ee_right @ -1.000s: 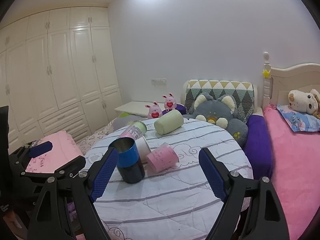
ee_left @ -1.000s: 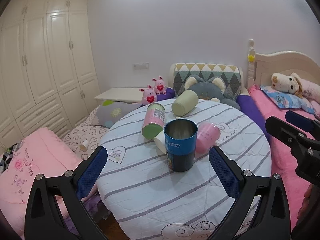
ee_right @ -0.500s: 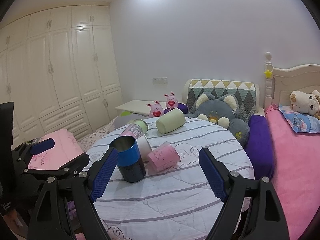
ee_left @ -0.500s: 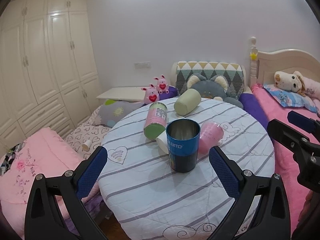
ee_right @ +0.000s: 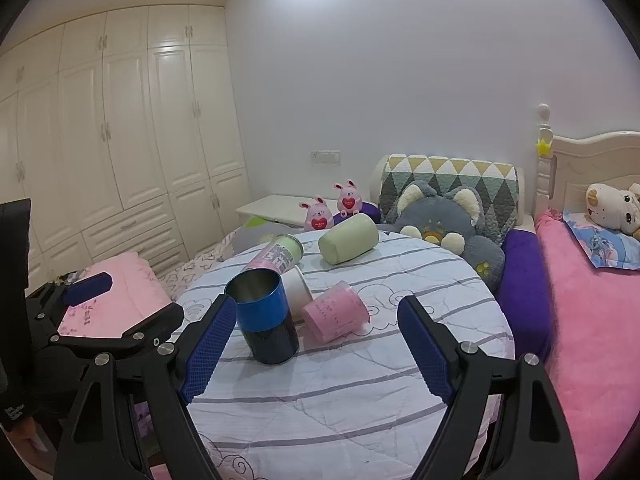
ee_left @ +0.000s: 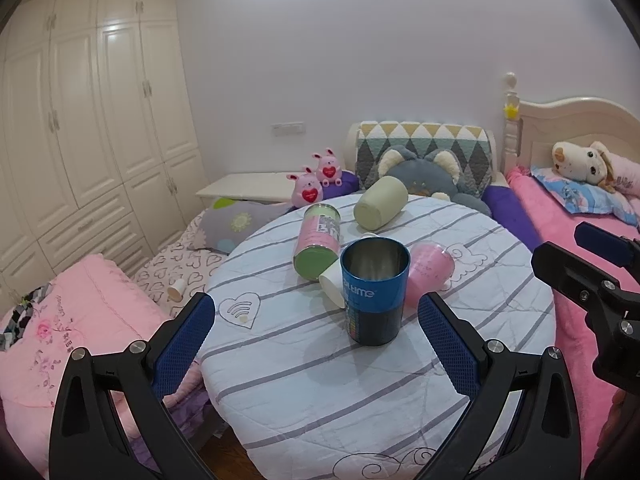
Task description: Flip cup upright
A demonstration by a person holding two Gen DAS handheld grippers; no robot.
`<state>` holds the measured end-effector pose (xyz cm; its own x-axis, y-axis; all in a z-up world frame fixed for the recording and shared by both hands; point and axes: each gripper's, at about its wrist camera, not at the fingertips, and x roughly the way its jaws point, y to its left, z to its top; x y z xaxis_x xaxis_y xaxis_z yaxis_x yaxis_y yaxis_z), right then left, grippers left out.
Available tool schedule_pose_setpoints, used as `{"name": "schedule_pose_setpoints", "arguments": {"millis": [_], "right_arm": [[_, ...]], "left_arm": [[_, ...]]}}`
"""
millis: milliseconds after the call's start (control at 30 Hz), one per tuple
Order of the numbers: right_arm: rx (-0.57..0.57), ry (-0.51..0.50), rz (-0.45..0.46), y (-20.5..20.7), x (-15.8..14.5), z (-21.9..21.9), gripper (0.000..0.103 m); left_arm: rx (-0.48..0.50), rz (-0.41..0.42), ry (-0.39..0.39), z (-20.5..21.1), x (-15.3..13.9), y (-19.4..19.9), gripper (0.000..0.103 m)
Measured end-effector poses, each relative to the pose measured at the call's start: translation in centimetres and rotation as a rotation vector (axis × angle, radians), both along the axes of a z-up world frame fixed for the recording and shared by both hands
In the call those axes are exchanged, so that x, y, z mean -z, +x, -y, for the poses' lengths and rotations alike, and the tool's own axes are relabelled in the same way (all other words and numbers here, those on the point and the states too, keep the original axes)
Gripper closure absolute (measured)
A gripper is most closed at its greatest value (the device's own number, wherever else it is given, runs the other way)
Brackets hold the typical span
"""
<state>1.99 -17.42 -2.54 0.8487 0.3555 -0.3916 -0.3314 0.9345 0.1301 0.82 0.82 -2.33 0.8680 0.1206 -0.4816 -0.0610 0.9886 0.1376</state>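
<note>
blue cup [ee_left: 375, 291] is upright, mouth up, mid table [ee_left: 320, 392]. over the last second both views pulled back slightly and i'm off it, so this flip reads as done. pink cup [ee_left: 430, 274] on its side at its 2 o'clock, touching or just beside. left gripper [ee_left: 316, 340] and right gripper [ee_right: 316, 350] both spread wide, empty. pink one looks next.
</note>
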Motion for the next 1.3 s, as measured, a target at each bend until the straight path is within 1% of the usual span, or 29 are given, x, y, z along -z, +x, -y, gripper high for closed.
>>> {"name": "schedule_pose_setpoints", "arguments": {"millis": [233, 300, 1300], "right_arm": [[-0.007, -0.004, -0.011, 0.2, 0.2, -0.5, 0.019], [-0.009, -0.004, -0.015, 0.3, 0.2, -0.7, 0.019], [-0.035, -0.035, -0.096, 2.2, 1.6, -3.1, 0.019]], "left_arm": [[-0.001, 0.001, 0.001, -0.1, 0.1, 0.0, 0.000], [0.005, 0.000, -0.009, -0.2, 0.1, 0.0, 0.000], [-0.004, -0.056, -0.043, -2.3, 1.7, 2.4, 0.000]]}}
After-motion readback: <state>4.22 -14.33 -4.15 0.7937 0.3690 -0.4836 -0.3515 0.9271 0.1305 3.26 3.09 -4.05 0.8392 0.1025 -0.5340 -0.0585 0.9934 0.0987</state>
